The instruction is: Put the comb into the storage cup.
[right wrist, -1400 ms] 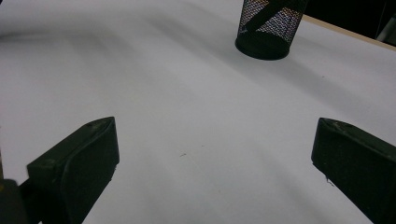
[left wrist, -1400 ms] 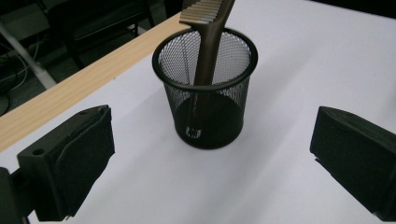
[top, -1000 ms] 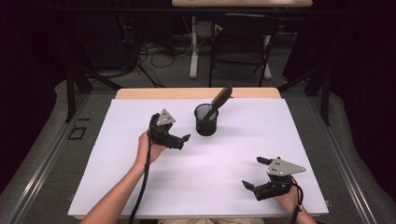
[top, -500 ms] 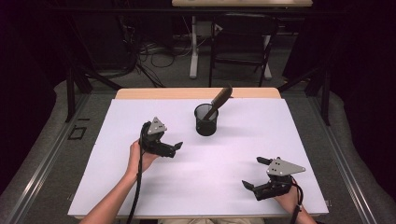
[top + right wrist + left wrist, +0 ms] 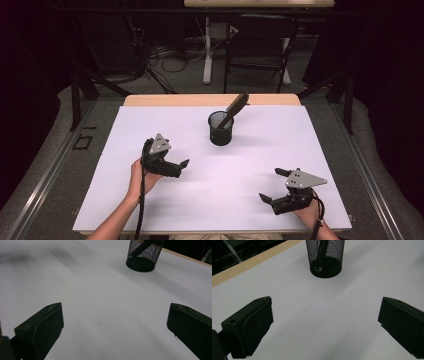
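We see the black mesh cup (image 5: pixel 221 128) standing upright mid-table toward the far edge, with a dark long-handled tool (image 5: pixel 235 107) leaning out of it, its long axis tilting up and away to the right. Our left gripper (image 5: pixel 180 167) has its jaws spread wide and empty, and the cup lies ahead of it, a little to the right and far side. Our right gripper (image 5: pixel 272 186), also spread and empty, sits near the table's near edge, well apart from the cup. We judge the left the nearer one for any reach.
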Available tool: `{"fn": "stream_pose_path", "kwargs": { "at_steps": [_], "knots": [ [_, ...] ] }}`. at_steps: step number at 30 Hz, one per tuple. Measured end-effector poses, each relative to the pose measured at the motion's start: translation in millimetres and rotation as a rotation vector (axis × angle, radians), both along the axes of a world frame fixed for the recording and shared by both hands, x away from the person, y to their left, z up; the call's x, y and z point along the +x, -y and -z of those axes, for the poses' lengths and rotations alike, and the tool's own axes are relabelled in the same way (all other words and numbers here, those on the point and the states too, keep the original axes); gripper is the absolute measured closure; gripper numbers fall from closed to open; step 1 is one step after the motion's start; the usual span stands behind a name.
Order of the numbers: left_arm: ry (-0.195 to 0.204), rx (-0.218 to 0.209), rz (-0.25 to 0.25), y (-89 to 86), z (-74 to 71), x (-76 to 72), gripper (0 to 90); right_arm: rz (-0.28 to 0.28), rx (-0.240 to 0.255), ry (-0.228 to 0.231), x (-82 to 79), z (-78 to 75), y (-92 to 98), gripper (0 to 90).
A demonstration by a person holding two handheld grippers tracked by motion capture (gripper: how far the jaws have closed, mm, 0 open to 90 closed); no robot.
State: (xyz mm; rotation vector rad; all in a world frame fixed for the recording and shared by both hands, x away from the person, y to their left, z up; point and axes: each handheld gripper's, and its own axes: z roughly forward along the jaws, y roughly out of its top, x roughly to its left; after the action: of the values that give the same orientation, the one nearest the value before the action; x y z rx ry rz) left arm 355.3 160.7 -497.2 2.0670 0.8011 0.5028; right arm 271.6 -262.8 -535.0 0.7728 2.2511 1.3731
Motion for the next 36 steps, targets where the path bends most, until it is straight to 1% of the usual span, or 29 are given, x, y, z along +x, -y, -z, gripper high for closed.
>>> {"fn": "stream_pose_path", "kwargs": {
  "at_steps": [5,9,14,15,22,25,30,34,36],
  "knots": [
    [0.001,-0.012,-0.008,-6.3,2.8,-9.6,0.0,0.000,0.001,0.000,0.0,-0.1,-0.1,0.5],
    [0.002,-0.027,-0.024,-12.0,5.3,-16.2,0.0,0.000,0.000,-0.003,-0.1,-0.2,-0.3,0.6],
    [0.013,-0.047,-0.046,-18.8,9.4,-26.8,0.0,0.000,0.000,-0.001,0.3,0.2,-0.4,0.5],
    [0.014,-0.045,-0.047,-20.2,10.1,-28.7,0.0,0.001,0.001,0.000,0.4,0.4,-0.5,0.6],
    [0.011,-0.065,-0.064,-28.5,16.5,-43.3,0.0,0.001,0.002,-0.001,-0.2,0.1,-0.8,0.6],
    [0.017,-0.060,-0.068,-31.1,19.3,-49.0,0.0,0.001,0.002,-0.002,-0.2,0.2,-0.7,0.5],
    [0.037,-0.079,-0.094,-36.5,23.9,-57.2,0.0,0.000,0.003,0.002,-0.4,-0.2,-0.1,0.5],
    [0.040,-0.071,-0.112,-39.1,29.9,-64.4,0.0,0.000,0.003,0.001,-0.6,-0.3,-0.1,0.5],
    [0.054,-0.071,-0.115,-40.0,32.7,-68.0,0.0,-0.001,0.000,0.004,-1.1,-0.7,-0.2,0.5]
  ]
}}
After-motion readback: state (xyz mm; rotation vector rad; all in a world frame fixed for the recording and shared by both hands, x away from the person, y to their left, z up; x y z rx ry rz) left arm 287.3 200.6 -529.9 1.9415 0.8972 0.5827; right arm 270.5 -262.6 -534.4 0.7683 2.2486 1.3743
